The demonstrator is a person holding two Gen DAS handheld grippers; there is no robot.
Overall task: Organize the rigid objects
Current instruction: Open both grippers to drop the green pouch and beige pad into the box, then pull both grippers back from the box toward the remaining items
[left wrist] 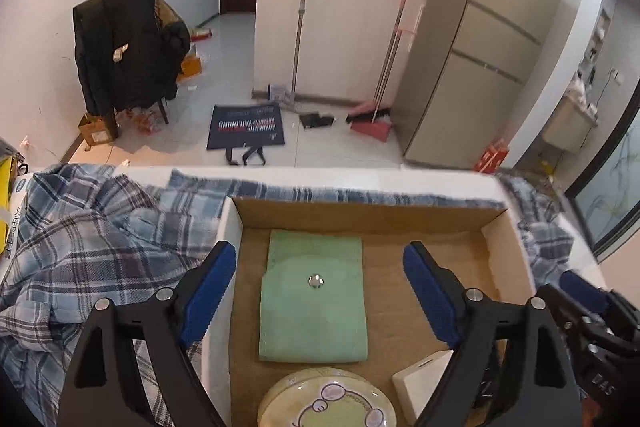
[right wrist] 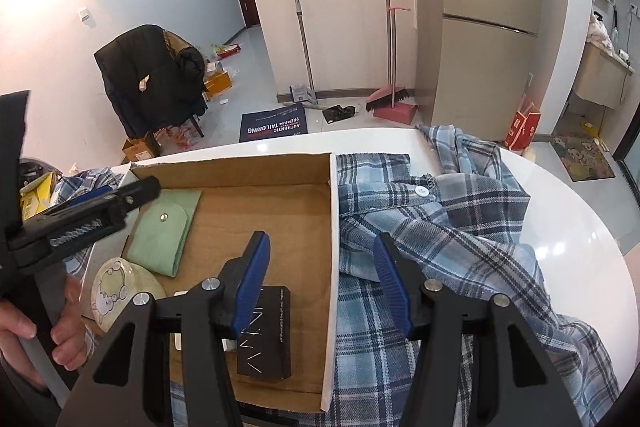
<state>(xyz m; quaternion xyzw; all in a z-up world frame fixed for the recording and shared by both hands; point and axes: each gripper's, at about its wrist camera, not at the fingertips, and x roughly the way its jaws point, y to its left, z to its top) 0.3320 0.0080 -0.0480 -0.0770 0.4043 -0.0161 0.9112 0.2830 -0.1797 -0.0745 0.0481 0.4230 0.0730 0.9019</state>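
Spread wide and holding nothing: left gripper (left wrist: 318, 299), blue pads apart, hanging over an open cardboard box (left wrist: 360, 215). Seen from the left wrist: inside the box, directly between the pads, a green pouch (left wrist: 314, 301) lying flat with a metal snap on its flap. Nearer than the pouch, at the box's near edge, a round cream tin (left wrist: 326, 403) with a cartoon bear on the lid. Beside the tin toward the box's right wall, a white block (left wrist: 424, 383), possibly a small carton, partly hidden by the gripper's finger. Around the box on both sides, a rumpled blue plaid shirt (left wrist: 92, 239).

Seen from the right wrist: right gripper (right wrist: 320, 283) also spread and holding nothing, straddling the box's right wall (right wrist: 334, 227), one pad above the box's floor, the other above the plaid shirt (right wrist: 440, 227). Just under the inner pad, a flat black box (right wrist: 266, 339) with pale lettering, lying in the cardboard box's near right corner. Green pouch (right wrist: 164, 227) at the far left of the cardboard box, round tin (right wrist: 120, 291) nearer, tilted on its edge. White table (right wrist: 580, 211) beneath everything.
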